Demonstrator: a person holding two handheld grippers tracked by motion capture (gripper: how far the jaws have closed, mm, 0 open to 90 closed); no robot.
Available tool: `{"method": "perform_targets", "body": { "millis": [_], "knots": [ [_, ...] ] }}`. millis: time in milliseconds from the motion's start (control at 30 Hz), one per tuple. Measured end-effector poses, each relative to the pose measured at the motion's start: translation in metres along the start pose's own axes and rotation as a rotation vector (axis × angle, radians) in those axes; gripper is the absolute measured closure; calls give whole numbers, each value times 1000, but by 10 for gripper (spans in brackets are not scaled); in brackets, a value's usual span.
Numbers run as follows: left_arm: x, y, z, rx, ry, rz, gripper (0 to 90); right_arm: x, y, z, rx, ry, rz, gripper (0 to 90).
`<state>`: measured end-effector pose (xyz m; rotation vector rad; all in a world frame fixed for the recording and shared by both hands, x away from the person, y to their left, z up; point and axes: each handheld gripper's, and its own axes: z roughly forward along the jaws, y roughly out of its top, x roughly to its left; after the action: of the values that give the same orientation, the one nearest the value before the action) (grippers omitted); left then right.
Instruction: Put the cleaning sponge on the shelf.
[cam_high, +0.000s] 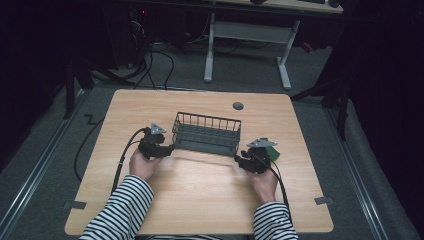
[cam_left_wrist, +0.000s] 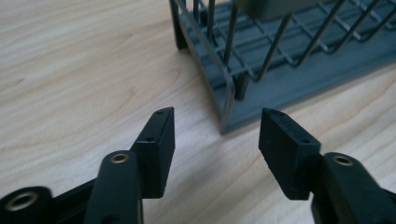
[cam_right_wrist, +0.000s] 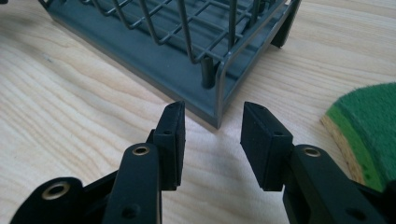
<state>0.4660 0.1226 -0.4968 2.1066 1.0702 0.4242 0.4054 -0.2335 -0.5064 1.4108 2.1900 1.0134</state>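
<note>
A dark grey wire basket (cam_high: 206, 134) stands in the middle of the wooden table (cam_high: 200, 195). My left gripper (cam_high: 170, 148) is at the basket's near left corner (cam_left_wrist: 227, 122), open, with nothing between its jaws (cam_left_wrist: 215, 140). At the basket's near right corner (cam_right_wrist: 217, 116) my right gripper (cam_high: 236, 159) is open too, the corner post just beyond its empty jaws (cam_right_wrist: 212, 135). A person's hands in striped sleeves hold both grippers.
A green scouring pad with a yellow edge (cam_right_wrist: 369, 126) lies on the table just right of the right gripper (cam_high: 272, 150). A round grey cap (cam_high: 238, 106) sits near the table's far edge. A desk frame and cables stand on the floor beyond.
</note>
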Motion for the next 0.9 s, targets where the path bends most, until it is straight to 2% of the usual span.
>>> {"method": "perform_targets", "body": {
  "millis": [67, 267, 400, 467, 500, 633, 767, 900],
  "knots": [
    [-2, 2, 7, 14, -2, 6, 510, 0, 3, 4, 2, 1, 12, 618],
    [-3, 5, 13, 11, -5, 14, 606, -1, 6, 10, 4, 8, 28, 672],
    [-3, 7, 15, 12, -12, 14, 698, 0, 7, 13, 3, 6, 17, 770],
    [-3, 8, 16, 15, -24, 17, 745, -1, 7, 14, 4, 9, 17, 789],
    [-3, 8, 16, 14, -35, 15, 774, -2, 6, 13, 1, 6, 13, 832],
    [0, 7, 16, 23, -52, 7, 848, -1, 6, 11, 2, -2, -4, 853],
    [-2, 7, 14, 33, -63, 22, 860, 1, 2, 7, 5, -3, -31, 856],
    [-4, 6, 13, 38, -82, 31, 861, 2, -2, 3, 3, 3, -29, 855]
  ]
}}
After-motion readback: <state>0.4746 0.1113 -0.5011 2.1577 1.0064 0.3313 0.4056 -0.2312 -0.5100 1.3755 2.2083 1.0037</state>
